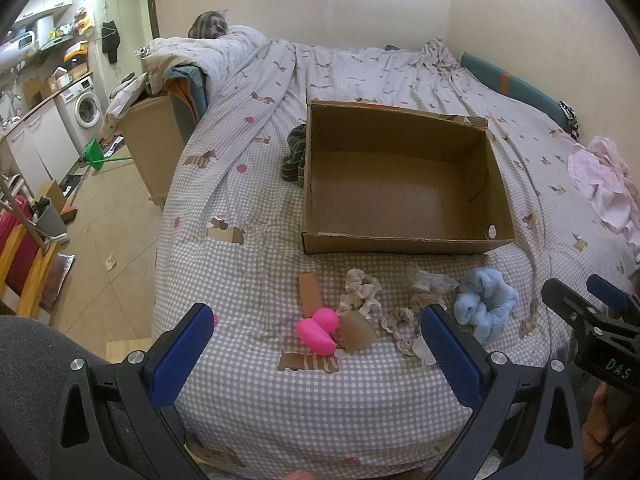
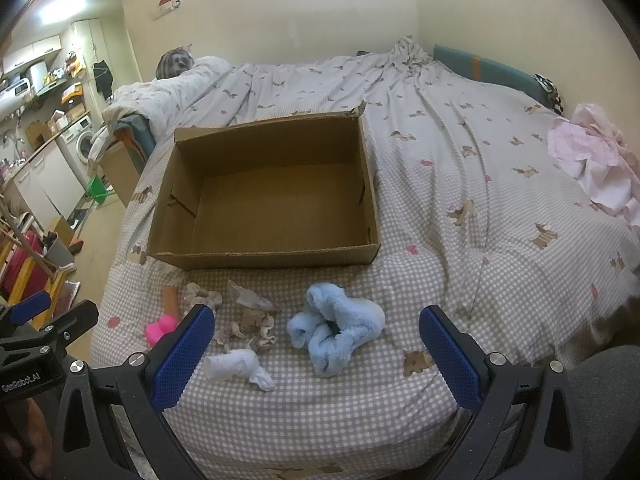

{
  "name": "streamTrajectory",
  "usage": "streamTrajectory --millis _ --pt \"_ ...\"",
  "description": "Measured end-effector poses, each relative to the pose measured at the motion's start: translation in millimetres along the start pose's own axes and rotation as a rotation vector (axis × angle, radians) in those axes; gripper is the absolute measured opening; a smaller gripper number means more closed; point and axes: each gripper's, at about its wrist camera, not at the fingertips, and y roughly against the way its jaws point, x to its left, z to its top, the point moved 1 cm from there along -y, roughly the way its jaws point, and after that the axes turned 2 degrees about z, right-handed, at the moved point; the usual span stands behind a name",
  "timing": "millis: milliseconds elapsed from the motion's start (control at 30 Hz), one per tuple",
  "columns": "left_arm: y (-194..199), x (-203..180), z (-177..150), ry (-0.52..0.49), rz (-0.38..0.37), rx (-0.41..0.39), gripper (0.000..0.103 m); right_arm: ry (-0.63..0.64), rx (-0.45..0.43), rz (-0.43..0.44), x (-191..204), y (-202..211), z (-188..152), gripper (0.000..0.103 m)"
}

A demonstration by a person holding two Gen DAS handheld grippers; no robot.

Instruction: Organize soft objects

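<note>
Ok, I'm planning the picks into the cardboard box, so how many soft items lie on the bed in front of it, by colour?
Pink squishy toy: 1
Light blue fluffy scrunchie: 1
White rolled cloth: 1
Beige frilly scrunchies: 2
Total: 5

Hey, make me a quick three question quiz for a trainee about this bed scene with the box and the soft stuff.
1. True or false: the box already holds soft things.
2. Which thing lies nearest the right tongs? A) pink toy B) blue scrunchie C) pink cloth
3. Fill in: both the left tongs and the right tongs are ____.

Key: 1 false, it looks empty; 2 B; 3 open.
</note>
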Motion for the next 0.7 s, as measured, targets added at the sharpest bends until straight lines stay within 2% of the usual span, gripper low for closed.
streamTrajectory --millis 533,700 --pt "1.4 -1.7 2.4 -0.017 -0.008 0.011 0.103 0.004 0.005 -0.004 0.5 -0.8 -0.5 0.103" --pt "8.1 0.2 7.9 -0.029 -0.003 0.016 0.103 -0.024 0.036 0.037 -4.6 1.8 7.8 0.103"
